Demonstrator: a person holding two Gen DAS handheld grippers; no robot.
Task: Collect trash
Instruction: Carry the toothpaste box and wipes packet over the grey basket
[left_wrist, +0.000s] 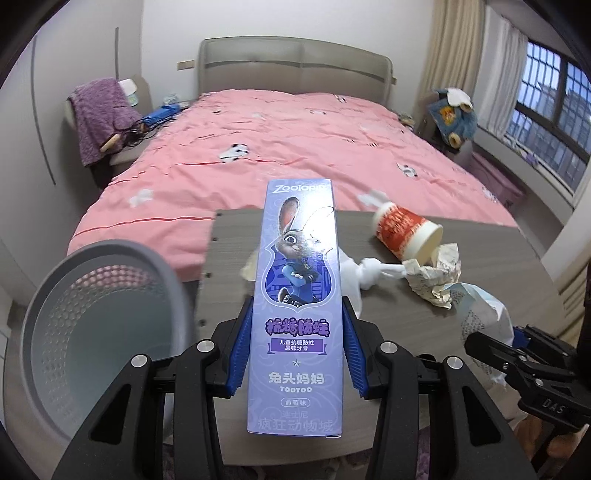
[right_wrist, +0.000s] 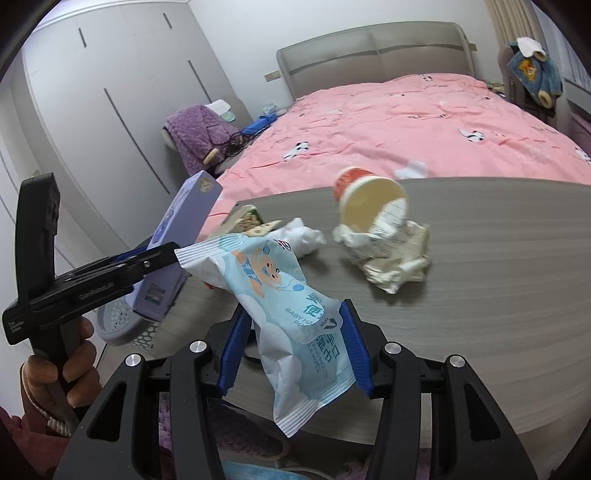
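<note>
My left gripper (left_wrist: 295, 332) is shut on a purple toothpaste box (left_wrist: 297, 280) and holds it above the table's left edge, beside the grey mesh bin (left_wrist: 99, 317). The box also shows in the right wrist view (right_wrist: 181, 240). My right gripper (right_wrist: 295, 347) is shut on a light blue baby-wipes packet (right_wrist: 280, 310), held above the table; the packet also shows in the left wrist view (left_wrist: 476, 314). On the grey table (right_wrist: 480, 277) lie a red paper cup (right_wrist: 365, 199) on its side, crumpled paper (right_wrist: 391, 254), a white tissue wad (right_wrist: 303, 236) and a small wrapper (right_wrist: 251, 221).
A bed with a pink cover (left_wrist: 295, 136) stands right behind the table. A chair with a purple blanket (left_wrist: 99, 118) is at the bed's left, and a wardrobe (right_wrist: 110, 92) along the left wall. A window (left_wrist: 546, 103) is at the right.
</note>
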